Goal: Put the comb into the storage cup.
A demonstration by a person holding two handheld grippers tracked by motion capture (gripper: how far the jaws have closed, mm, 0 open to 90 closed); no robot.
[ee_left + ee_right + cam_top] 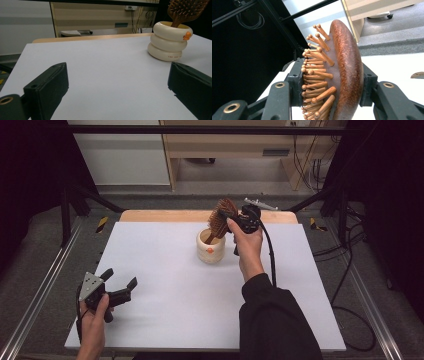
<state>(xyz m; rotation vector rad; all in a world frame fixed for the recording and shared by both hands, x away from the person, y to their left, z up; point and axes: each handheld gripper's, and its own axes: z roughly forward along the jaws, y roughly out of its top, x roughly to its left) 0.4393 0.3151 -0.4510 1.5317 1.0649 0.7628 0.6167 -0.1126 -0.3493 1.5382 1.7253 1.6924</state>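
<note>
Hairbrush (221, 218) clamped by its head in the right gripper (239, 221), long axis slanting down and away from the jaws, handle end inside the cream cup (210, 248) just below. Left gripper (119, 289), jaws apart and empty, sits well away.

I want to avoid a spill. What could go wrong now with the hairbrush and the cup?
1. The right claw grips the wooden hairbrush across bristles and back; the bristles may let it slip or twist.
2. The handle is inside the cream ringed cup, which nothing holds; a tilted brush could tip it.
3. The left claw rests open, far away, so it cannot steady the cup.
</note>
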